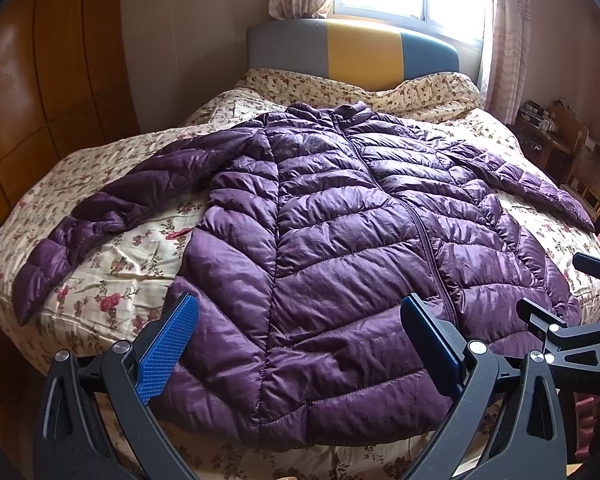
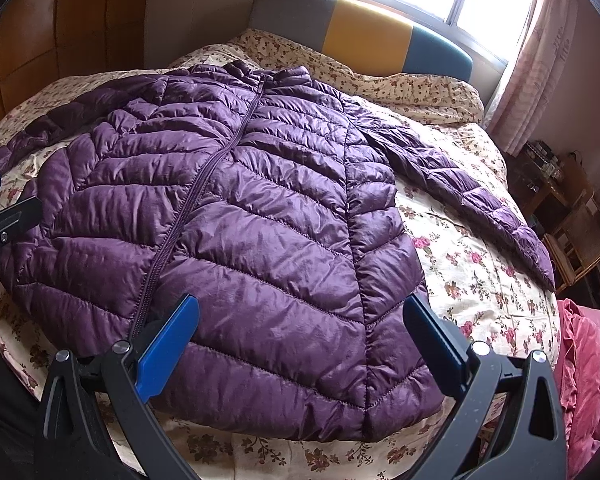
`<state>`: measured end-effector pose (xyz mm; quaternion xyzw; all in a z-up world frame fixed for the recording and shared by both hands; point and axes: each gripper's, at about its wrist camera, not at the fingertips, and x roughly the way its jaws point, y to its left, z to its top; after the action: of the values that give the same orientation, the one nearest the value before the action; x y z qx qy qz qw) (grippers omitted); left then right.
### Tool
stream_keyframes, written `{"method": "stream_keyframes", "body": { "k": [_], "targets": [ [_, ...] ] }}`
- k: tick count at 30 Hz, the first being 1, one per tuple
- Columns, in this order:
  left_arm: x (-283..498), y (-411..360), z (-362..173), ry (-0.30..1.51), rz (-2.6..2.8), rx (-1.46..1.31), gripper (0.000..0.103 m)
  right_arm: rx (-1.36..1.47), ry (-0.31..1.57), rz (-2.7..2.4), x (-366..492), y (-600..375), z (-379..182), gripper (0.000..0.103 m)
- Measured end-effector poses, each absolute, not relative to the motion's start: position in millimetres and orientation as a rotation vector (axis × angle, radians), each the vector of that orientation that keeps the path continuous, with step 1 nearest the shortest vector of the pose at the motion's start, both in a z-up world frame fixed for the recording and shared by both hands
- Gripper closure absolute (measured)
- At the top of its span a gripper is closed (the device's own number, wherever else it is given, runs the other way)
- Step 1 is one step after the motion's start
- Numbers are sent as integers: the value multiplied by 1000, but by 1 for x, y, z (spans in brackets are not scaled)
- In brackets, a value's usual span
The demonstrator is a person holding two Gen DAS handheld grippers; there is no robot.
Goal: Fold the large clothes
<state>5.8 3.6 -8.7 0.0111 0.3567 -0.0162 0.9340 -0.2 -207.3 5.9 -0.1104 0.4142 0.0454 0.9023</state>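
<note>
The quilted purple puffer jacket (image 1: 340, 248) lies flat, unfolded, mid-frame; left gripper (image 1: 300, 344) and right gripper (image 2: 300, 340) gape wide, empty; next, grab a sleeve.

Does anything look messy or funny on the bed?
Mostly no. The purple jacket lies flat and zipped on the bed. Only its left sleeve looks bunched and bent; the right sleeve lies straight.
</note>
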Motion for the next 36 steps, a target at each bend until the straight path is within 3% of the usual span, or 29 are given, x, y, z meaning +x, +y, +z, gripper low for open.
{"method": "stream_keyframes", "body": {
  "k": [24, 29, 36],
  "targets": [
    [43, 3, -7, 772, -97, -30, 3, -195, 859, -9, 32, -241, 3, 2],
    [75, -2, -10, 816, -83, -21, 3, -129, 912, -100, 62, -287, -10, 2],
    [128, -6, -15, 840, -90, -27, 3, 105, 999, -347, 110, -424, -31, 2]
  ]
}}
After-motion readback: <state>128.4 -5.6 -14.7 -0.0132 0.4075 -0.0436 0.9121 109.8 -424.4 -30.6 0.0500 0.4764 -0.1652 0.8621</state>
